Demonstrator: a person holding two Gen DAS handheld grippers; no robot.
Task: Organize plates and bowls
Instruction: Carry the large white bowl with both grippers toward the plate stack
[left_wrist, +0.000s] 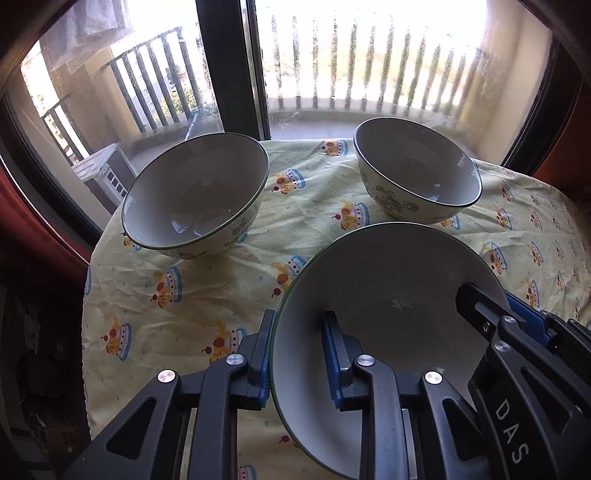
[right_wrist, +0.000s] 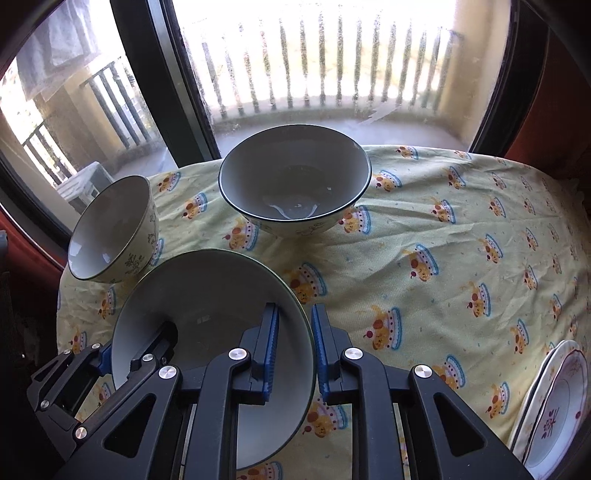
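Observation:
A white bowl with a dark green rim (left_wrist: 388, 295) sits near me on the yellow tablecloth (left_wrist: 166, 288). My left gripper (left_wrist: 299, 347) straddles its left rim, one finger outside and one inside, with a gap on both sides. My right gripper (right_wrist: 295, 343) straddles its right rim (right_wrist: 221, 295) the same way and also shows in the left wrist view (left_wrist: 491, 310). Two more bowls with flower patterns stand farther back, one at the left (left_wrist: 195, 195) (right_wrist: 110, 229) and one at the right (left_wrist: 417, 170) (right_wrist: 295, 177).
A stack of white plates with a red flower pattern (right_wrist: 554, 410) lies at the table's right edge. A large window with a dark frame (left_wrist: 229, 66) stands right behind the table, with a balcony railing outside.

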